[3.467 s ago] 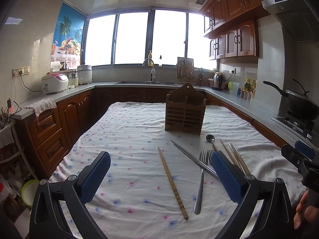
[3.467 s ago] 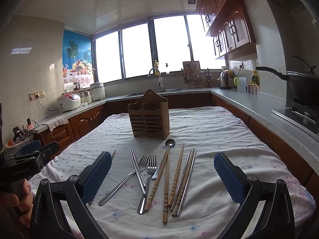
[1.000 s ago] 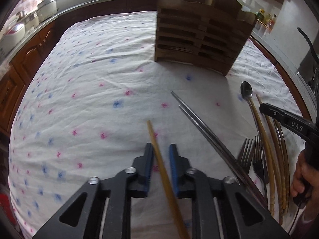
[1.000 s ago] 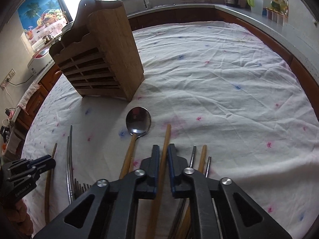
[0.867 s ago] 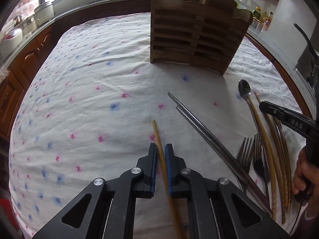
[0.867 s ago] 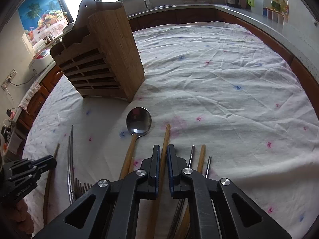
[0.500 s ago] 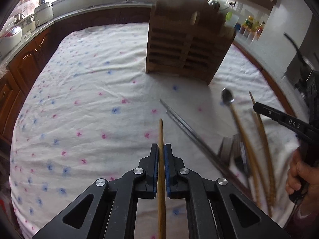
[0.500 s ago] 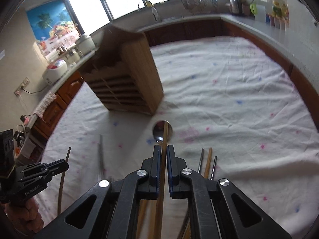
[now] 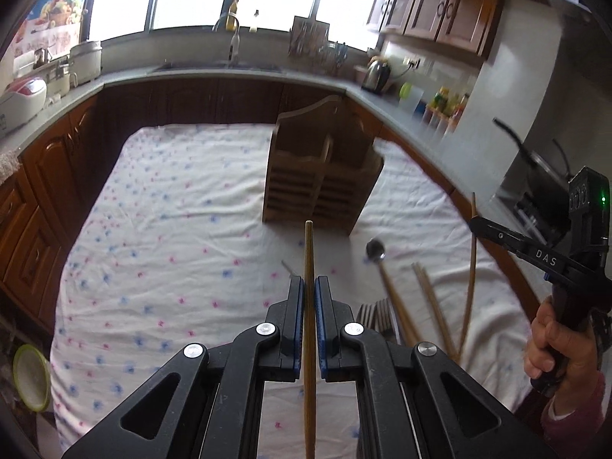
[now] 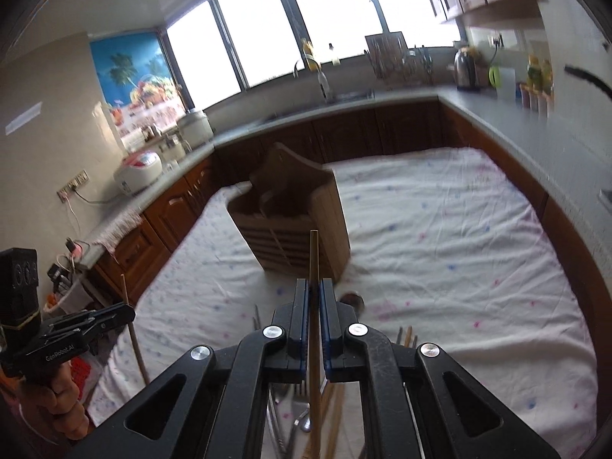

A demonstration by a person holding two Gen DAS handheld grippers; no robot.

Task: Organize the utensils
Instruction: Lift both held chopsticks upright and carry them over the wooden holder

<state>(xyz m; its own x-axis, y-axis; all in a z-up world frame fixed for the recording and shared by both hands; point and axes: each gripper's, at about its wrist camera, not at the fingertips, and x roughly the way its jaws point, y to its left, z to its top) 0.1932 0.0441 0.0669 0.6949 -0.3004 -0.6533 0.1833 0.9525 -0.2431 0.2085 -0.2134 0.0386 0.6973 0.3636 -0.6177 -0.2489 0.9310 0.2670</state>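
My left gripper (image 9: 310, 290) is shut on a wooden chopstick (image 9: 309, 252) and holds it above the cloth, tip towards the wooden utensil holder (image 9: 321, 176). My right gripper (image 10: 313, 294) is shut on another wooden chopstick (image 10: 313, 256), also raised, in front of the holder (image 10: 294, 214). The right gripper with its chopstick shows at the right of the left wrist view (image 9: 497, 235). A spoon (image 9: 376, 250), chopsticks (image 9: 432, 302) and forks (image 9: 373, 315) lie on the cloth, blurred.
The table carries a white cloth (image 9: 172, 248) with pink and blue spots. Counters with dark wood cabinets (image 9: 34, 199) ring the table. A rice cooker (image 10: 139, 172), a sink tap (image 9: 233, 40), a kettle (image 9: 376, 74) and a pan (image 9: 535, 160) stand on the counters.
Both grippers have lifted their chopsticks off the cloth and risen. The view has tilted up towards the holder and the windows.
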